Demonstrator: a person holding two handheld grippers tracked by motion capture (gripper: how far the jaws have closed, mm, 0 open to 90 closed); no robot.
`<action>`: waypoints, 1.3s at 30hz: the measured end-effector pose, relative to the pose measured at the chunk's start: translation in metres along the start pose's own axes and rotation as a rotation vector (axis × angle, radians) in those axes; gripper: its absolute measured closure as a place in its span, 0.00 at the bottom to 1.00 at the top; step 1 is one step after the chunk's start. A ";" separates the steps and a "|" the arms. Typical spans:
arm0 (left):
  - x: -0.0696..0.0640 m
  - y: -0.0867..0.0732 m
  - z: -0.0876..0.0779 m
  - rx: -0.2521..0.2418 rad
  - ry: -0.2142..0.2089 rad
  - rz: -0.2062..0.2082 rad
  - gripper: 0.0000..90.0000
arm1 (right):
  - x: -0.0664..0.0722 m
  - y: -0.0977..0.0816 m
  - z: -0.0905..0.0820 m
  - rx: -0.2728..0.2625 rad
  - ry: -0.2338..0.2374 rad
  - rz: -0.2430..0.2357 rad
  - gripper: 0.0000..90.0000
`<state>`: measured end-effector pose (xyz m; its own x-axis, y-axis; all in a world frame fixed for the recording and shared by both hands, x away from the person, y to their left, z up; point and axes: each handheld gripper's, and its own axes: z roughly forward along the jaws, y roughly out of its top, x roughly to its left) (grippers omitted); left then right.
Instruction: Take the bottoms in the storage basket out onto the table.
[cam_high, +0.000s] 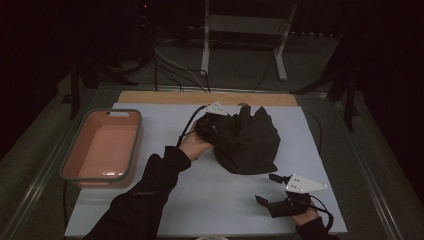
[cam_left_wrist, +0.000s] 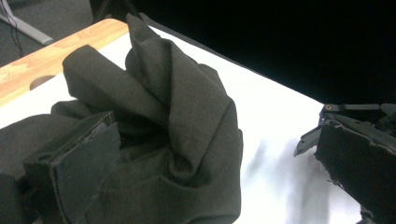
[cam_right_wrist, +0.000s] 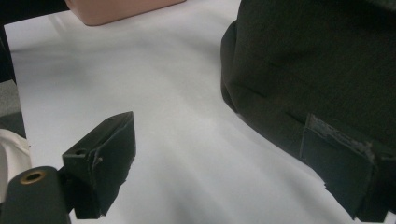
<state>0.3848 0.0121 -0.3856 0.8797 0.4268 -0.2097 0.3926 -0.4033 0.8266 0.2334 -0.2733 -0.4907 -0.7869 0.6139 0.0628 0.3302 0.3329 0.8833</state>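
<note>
A dark, nearly black cloth (cam_high: 247, 142) lies bunched in folds on the white table top (cam_high: 165, 120). My left gripper (cam_high: 209, 130) is at the cloth's left side, held by a hand. In the left gripper view its jaws stand wide apart, so the left gripper (cam_left_wrist: 219, 123) is open; folds of the cloth (cam_left_wrist: 187, 107) rise between them and press against the left jaw. My right gripper (cam_high: 267, 189) rests near the table's front right, just below the cloth. It is open (cam_right_wrist: 217, 126) over bare table, with its right jaw at the edge of the cloth (cam_right_wrist: 317, 65).
A pink bin with a grey rim (cam_high: 75, 155) stands at the table's left; its wall (cam_right_wrist: 116, 9) shows in the right gripper view. A wooden strip (cam_high: 210, 97) runs along the table's far edge. Cables and a frame's legs (cam_high: 205, 45) stand on the floor beyond.
</note>
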 end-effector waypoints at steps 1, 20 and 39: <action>0.000 -0.001 -0.002 0.001 -0.002 -0.006 0.00 | 0.000 0.000 0.000 0.001 0.000 -0.001 0.12; 0.000 -0.030 -0.024 0.036 0.032 0.014 0.00 | 0.000 0.000 0.001 0.008 0.000 -0.008 0.12; -0.007 -0.062 -0.038 0.056 0.012 0.014 0.00 | 0.002 0.000 0.002 0.015 -0.001 -0.010 0.12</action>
<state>0.3437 0.0647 -0.4159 0.8821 0.4304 -0.1912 0.3947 -0.4543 0.7986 0.2331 -0.2709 -0.4919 -0.7896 0.6113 0.0540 0.3304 0.3493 0.8768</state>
